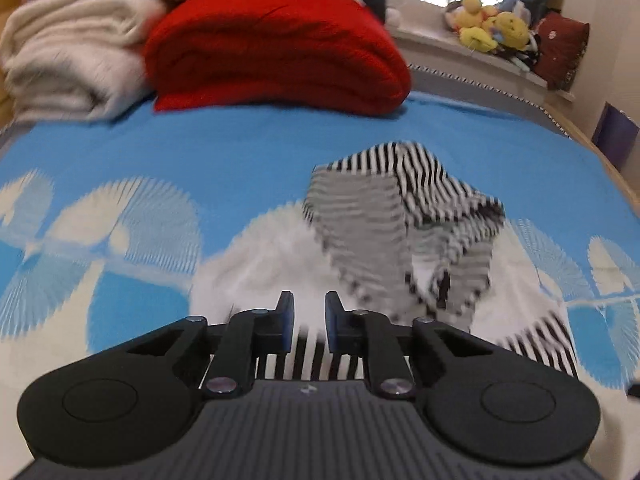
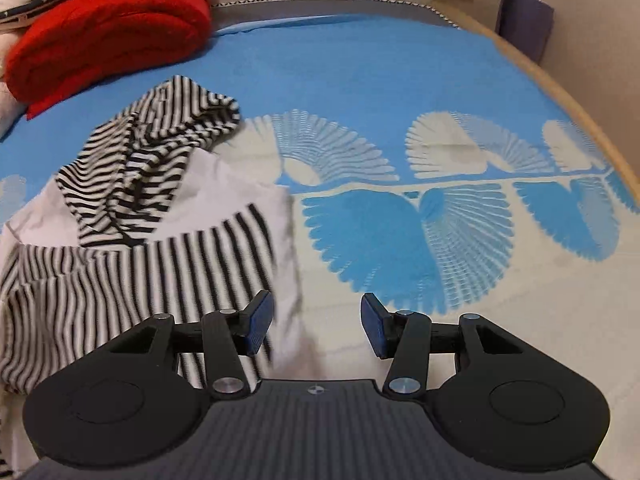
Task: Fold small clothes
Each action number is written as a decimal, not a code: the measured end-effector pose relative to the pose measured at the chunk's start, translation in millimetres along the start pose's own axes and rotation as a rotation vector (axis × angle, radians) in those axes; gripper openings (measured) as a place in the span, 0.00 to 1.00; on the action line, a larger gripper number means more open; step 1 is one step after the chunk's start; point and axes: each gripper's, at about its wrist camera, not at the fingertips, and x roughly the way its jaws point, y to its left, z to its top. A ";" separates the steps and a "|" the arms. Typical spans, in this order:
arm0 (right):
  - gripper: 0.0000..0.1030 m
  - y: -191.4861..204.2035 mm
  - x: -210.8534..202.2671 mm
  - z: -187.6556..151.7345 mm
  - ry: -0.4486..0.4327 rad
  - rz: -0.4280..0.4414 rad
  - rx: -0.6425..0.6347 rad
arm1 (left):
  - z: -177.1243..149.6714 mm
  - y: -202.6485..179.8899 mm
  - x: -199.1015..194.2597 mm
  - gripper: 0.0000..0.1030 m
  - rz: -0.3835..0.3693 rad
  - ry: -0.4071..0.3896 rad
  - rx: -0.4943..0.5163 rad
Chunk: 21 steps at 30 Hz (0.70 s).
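A small black-and-white striped garment with white panels (image 1: 400, 232) lies crumpled on the blue patterned bedspread (image 1: 180, 152). It also shows in the right wrist view (image 2: 152, 208), left of centre. My left gripper (image 1: 310, 316) hovers over the garment's near edge, its jaws a narrow gap apart with nothing between them. My right gripper (image 2: 318, 324) is open and empty, just right of the garment's white edge, above the bedspread (image 2: 400, 80).
A folded red blanket (image 1: 276, 52) and a cream blanket (image 1: 68, 52) lie stacked at the far side of the bed. Yellow plush toys (image 1: 492, 26) sit on a ledge beyond. The bed's wooden edge (image 2: 580, 112) runs along the right.
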 end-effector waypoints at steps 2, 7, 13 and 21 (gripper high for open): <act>0.49 -7.4 2.2 -1.8 0.008 -0.007 0.009 | 23.0 -5.5 27.8 0.10 -0.007 -0.022 0.023; 0.49 -24.7 5.5 -1.4 0.009 -0.031 0.030 | 89.9 -15.6 114.8 0.10 -0.038 -0.042 -0.002; 0.49 -29.7 14.3 2.6 0.016 -0.049 0.055 | 143.1 -20.4 220.8 0.13 -0.048 0.002 -0.007; 0.49 -32.0 21.6 0.7 0.038 -0.060 0.038 | 166.0 -27.9 307.8 0.54 -0.026 0.103 0.023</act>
